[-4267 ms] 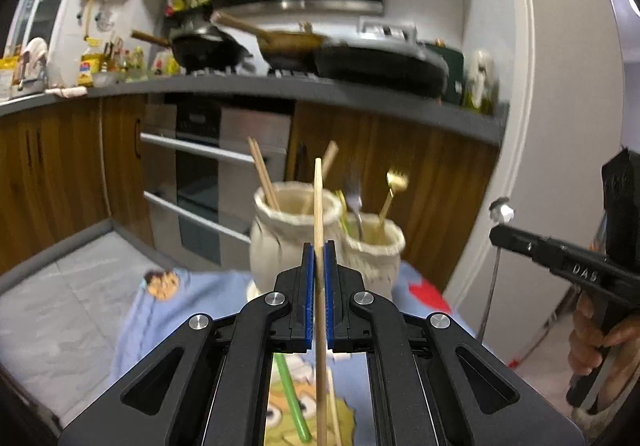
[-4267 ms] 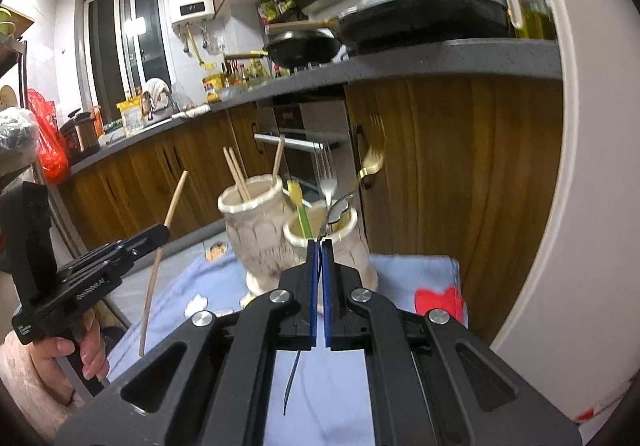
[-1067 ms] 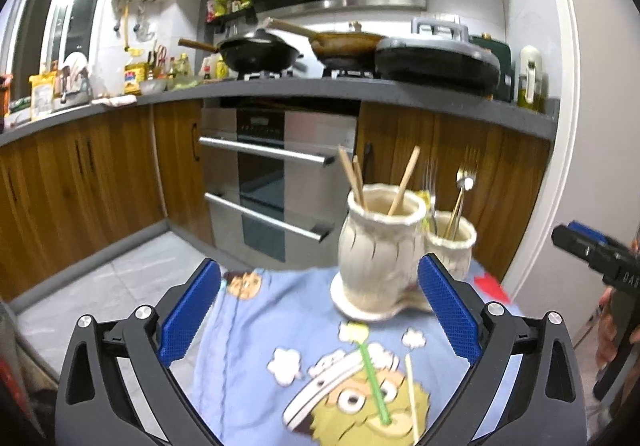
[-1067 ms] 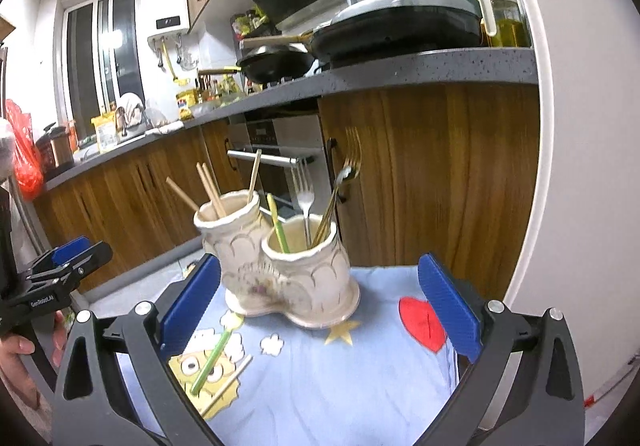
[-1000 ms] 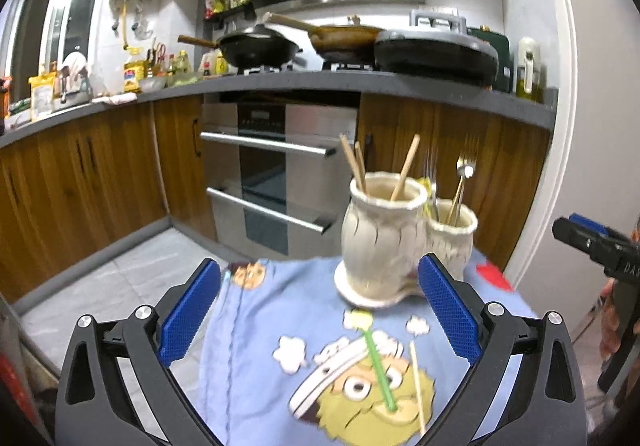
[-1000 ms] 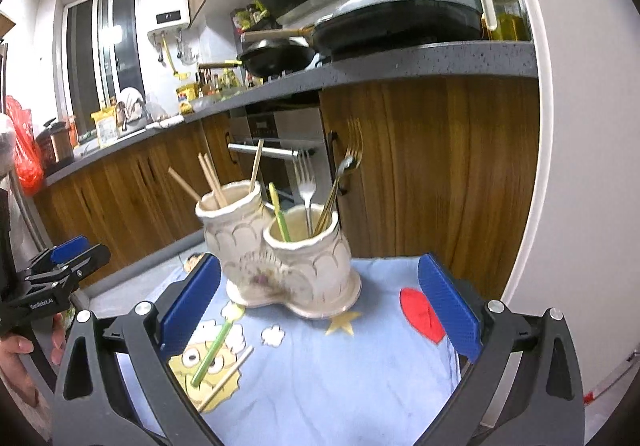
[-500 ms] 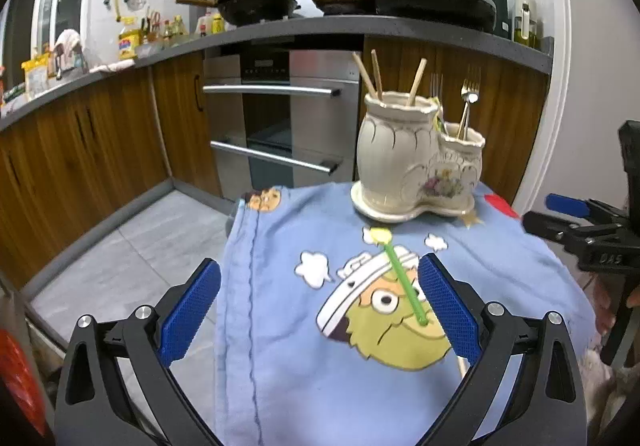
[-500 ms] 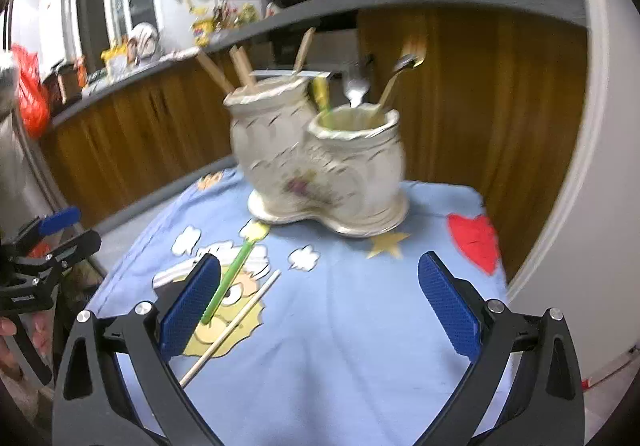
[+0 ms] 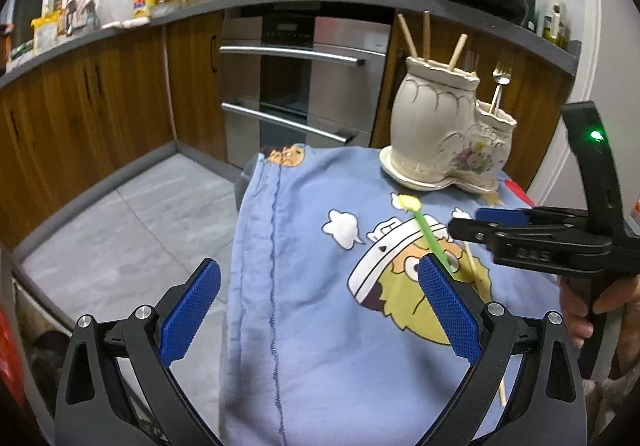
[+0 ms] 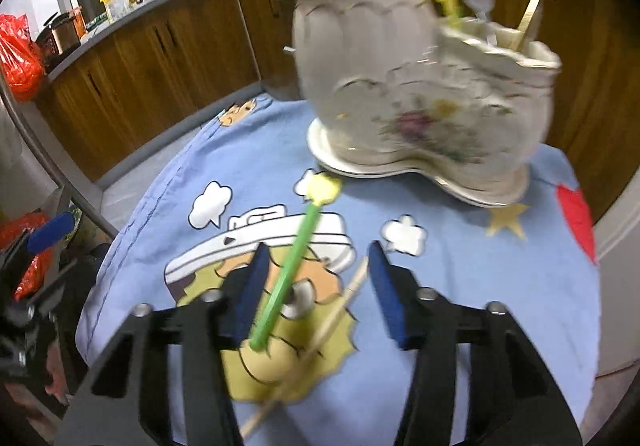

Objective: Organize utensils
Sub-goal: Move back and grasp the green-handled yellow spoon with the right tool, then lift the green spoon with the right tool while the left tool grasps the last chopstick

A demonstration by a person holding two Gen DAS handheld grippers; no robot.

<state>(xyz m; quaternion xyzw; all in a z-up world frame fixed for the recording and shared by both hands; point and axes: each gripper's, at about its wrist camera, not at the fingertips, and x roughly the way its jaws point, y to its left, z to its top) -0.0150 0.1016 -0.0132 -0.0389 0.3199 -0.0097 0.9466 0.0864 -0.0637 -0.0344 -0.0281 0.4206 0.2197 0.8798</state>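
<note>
blue cloth, holder, straw, chopstick

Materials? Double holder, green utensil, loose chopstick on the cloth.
Holder: likely glazed ceramic, given its cream gloss, gilt scalloped rims and painted flowers. Green utensil: probably plastic, with uniform bright colour and a moulded yellow end. Chopstick: pale matte stick, wood or bamboo.

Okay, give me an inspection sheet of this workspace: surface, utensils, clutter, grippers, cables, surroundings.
Surface: blue cartoon cloth covering the table.
Job's things: green utensil and wooden chopstick lie loose on the cloth; double ceramic holder already holds chopsticks and forks.
Clutter: nothing seen.
Grippers: left gripper open, empty, at the cloth's near edge; right gripper open, straddling the green utensil and chopstick.
Cables: nothing seen.
Surroundings: oven, wooden cabinets, pans on the counter.
</note>
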